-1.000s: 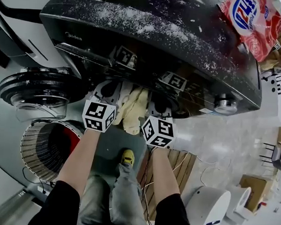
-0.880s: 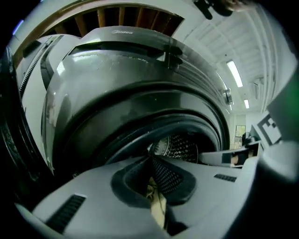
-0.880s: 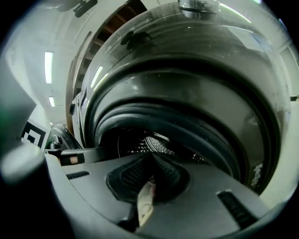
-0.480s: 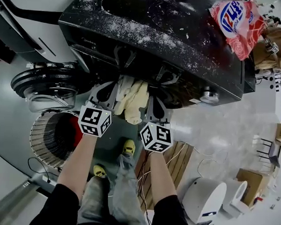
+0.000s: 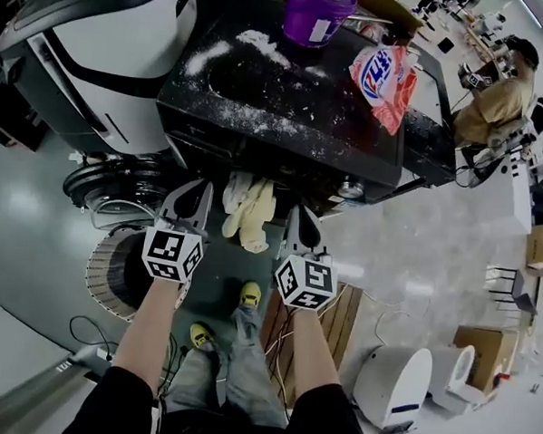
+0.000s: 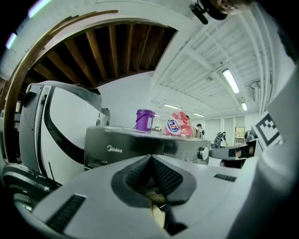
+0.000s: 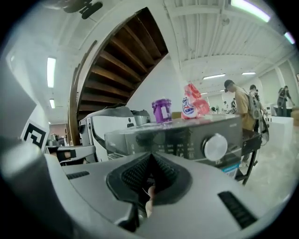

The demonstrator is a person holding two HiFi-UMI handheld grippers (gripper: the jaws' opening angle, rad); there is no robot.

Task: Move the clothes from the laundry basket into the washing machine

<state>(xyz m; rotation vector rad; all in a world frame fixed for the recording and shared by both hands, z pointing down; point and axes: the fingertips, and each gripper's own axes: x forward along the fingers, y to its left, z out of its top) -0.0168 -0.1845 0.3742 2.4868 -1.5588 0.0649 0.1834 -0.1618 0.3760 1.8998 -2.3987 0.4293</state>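
Head view: a pale cloth (image 5: 250, 210) is held up in front of the washing machine (image 5: 286, 103), strung between the left gripper (image 5: 200, 191) and the right gripper (image 5: 298, 220). The step is judged as carrying it to the drum. Both pinches should be kept firm and the cloth kept bunched, so the hanging end is not snagged on the open door (image 5: 119, 184). The drum mouth is hidden under the machine's top, so the aim needs to be brought lower. The laundry basket (image 5: 101, 268) is seen on the floor at lower left, near the door. Its inside is dark and the contents cannot be told. A purple bucket (image 5: 318, 14) and a detergent bag (image 5: 383, 74) are stood on the machine top; nothing is seen inside the bucket.

Left gripper view: the jaws are pressed together and a yellowish strip of the cloth is nipped low between the pads. The machine front is seen ahead.

Right gripper view: the jaws are closed too, with a small pale bit of the cloth caught low between the pads.
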